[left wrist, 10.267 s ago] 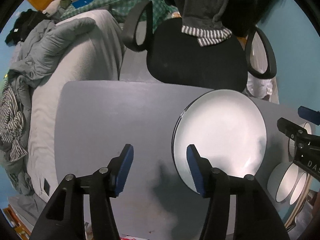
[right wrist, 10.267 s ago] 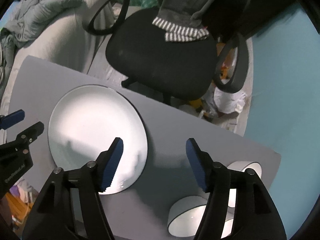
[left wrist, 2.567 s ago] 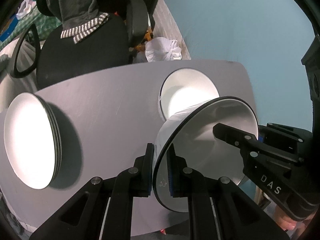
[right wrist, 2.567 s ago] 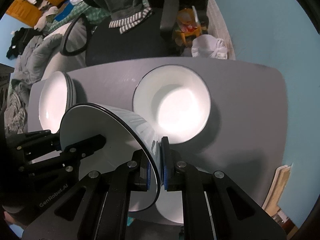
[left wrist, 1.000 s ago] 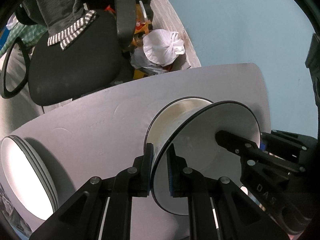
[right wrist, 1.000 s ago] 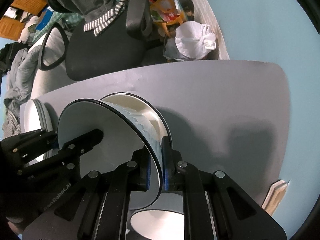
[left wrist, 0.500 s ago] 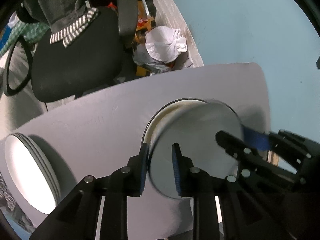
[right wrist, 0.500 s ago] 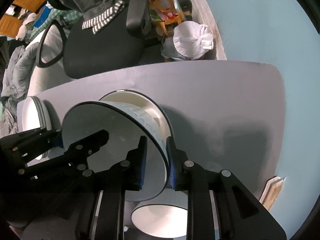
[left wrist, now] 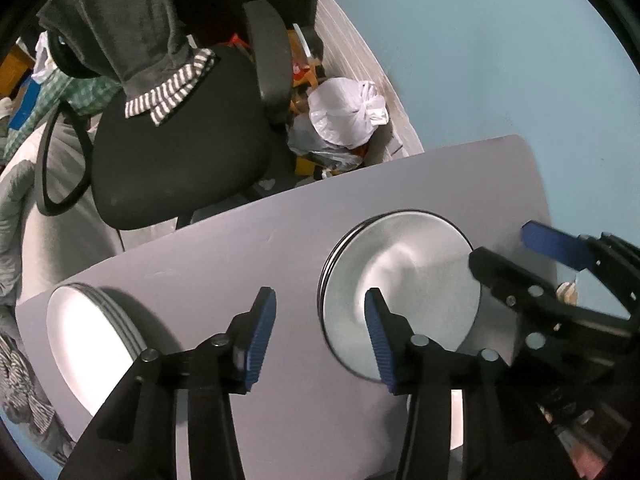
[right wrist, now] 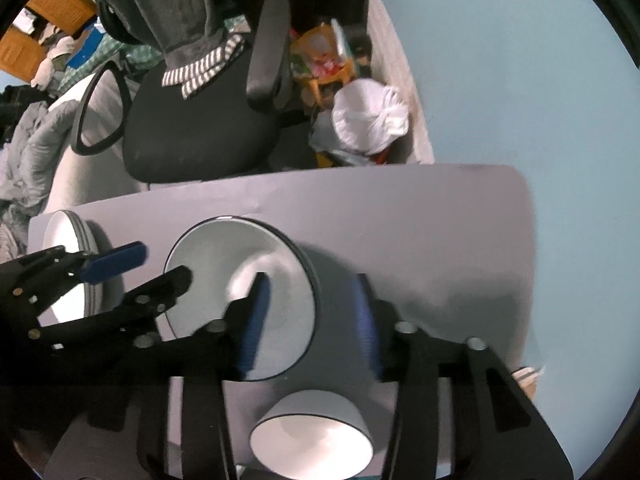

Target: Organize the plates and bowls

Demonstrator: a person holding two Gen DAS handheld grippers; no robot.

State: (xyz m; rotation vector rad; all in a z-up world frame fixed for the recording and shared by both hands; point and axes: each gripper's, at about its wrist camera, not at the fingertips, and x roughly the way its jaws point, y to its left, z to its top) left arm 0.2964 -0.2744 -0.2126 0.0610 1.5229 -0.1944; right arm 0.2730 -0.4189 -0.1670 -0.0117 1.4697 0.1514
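Both grippers' jaws are opening and hold nothing: the left gripper [left wrist: 318,330] straddles the stacked bowls' [left wrist: 400,280] left rim, the right gripper [right wrist: 310,324] their right rim; bare table [right wrist: 420,220] lies beyond.

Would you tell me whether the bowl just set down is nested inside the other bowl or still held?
Nested and released: the bowl sits in another, doubled rims showing; both opening grippers, left and right, clear it.
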